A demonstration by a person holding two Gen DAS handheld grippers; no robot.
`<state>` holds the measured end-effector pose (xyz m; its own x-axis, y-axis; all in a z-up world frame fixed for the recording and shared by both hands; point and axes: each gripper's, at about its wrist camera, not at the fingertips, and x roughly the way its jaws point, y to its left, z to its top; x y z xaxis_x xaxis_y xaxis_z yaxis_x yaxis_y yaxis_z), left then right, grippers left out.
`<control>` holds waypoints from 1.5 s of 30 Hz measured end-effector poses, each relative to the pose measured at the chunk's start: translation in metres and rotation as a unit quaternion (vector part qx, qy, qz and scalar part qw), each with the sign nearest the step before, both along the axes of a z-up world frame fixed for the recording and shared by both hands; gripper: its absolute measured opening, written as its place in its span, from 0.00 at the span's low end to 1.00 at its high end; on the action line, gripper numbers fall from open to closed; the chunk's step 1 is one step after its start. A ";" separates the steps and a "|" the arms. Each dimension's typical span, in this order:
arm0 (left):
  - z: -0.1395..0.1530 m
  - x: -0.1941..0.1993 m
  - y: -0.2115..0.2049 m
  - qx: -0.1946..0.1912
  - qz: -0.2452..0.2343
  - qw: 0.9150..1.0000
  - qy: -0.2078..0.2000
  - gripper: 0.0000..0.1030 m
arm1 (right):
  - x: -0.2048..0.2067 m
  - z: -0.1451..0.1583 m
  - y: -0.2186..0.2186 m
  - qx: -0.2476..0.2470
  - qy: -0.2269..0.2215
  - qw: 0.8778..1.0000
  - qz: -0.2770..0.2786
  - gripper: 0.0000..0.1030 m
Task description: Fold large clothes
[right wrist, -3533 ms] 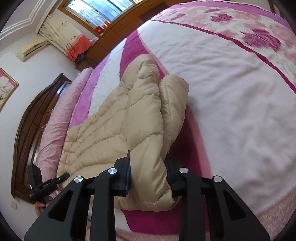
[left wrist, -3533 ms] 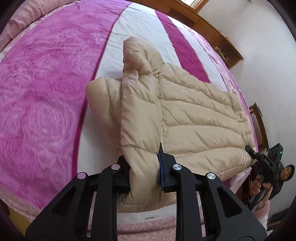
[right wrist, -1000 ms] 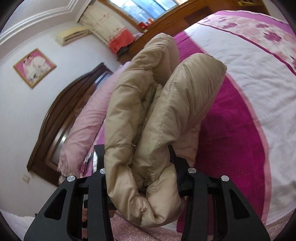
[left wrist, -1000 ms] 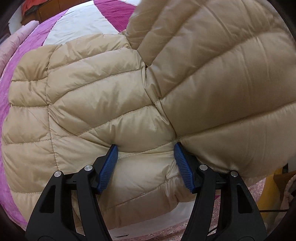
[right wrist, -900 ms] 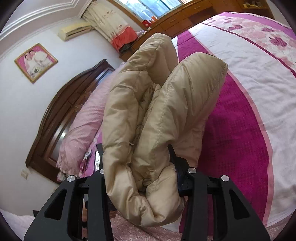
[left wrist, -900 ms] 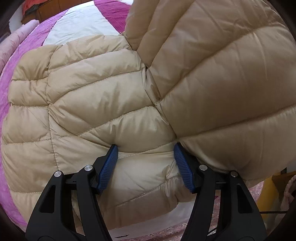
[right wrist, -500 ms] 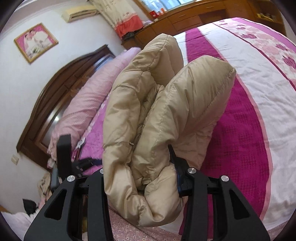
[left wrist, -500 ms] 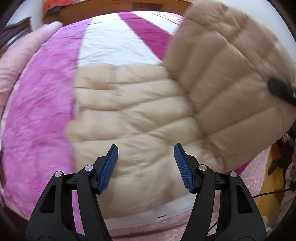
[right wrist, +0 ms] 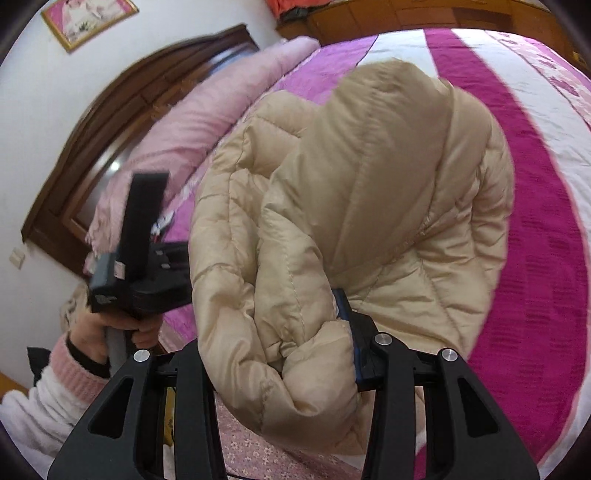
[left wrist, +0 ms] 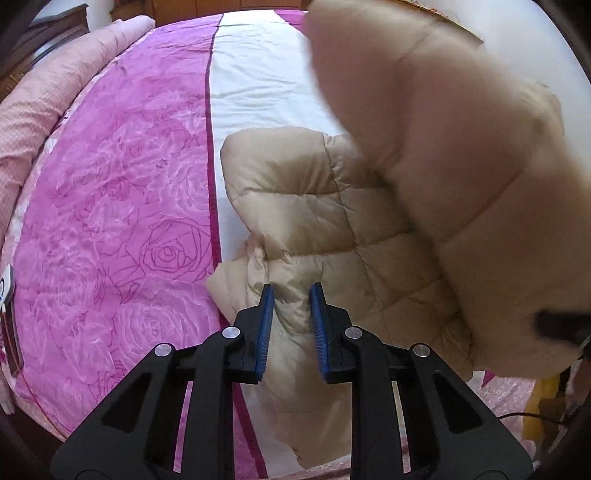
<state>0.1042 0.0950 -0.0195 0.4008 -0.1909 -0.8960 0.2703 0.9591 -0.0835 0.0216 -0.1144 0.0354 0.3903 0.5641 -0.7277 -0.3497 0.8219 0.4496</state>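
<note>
A beige quilted puffer jacket (left wrist: pixel 332 221) lies on the pink and white bedspread (left wrist: pixel 110 184). My left gripper (left wrist: pixel 291 306) is over the jacket's near left edge, pointing steeply down. Its jaws are closing, and a ridge of jacket fabric sits between the blue pads (left wrist: pixel 266 317), which touch it. My right gripper (right wrist: pixel 273 317) is shut on a thick bunch of the jacket (right wrist: pixel 369 184) and holds that half lifted off the bed. The lifted half shows as a blurred beige mass (left wrist: pixel 461 147) at the right of the left wrist view. The right gripper's left finger is hidden by fabric.
A person's hand (right wrist: pixel 110 325) in a white, pink-cuffed sleeve holds the left tool's handle. A long pink bolster (right wrist: pixel 207 110) lies along a dark wooden headboard (right wrist: pixel 92 147). A framed picture (right wrist: pixel 88 18) hangs on the wall. The bed's near edge has a pink floral skirt (right wrist: pixel 251 454).
My left gripper has let go of the hem, pulled back and moved left, and its jaws have narrowed. My right gripper has swung the lifted half of the jacket over the flat half.
</note>
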 end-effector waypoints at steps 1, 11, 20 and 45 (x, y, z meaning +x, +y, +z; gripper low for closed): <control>0.000 0.001 0.002 -0.001 0.002 1.000 0.000 0.20 | 0.001 -0.003 0.005 -0.001 0.004 1.000 0.004 0.44; 0.017 -0.010 0.030 0.047 0.009 0.999 -0.025 0.22 | 0.008 -0.035 0.035 0.014 0.032 0.999 0.030 0.64; 0.036 -0.026 0.042 0.047 0.006 0.998 -0.051 0.22 | 0.004 -0.023 0.014 0.052 0.028 0.998 0.017 0.64; 0.048 -0.039 0.024 0.056 0.011 0.996 -0.063 0.32 | -0.041 0.031 -0.129 0.069 -0.047 0.991 -0.109 0.72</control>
<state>0.0654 0.1187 0.0289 0.5137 -0.0833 -0.8539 0.2512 0.9663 0.0569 -0.0192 -0.2434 0.0669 0.5759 0.5501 -0.6048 -0.2159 0.8158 0.5365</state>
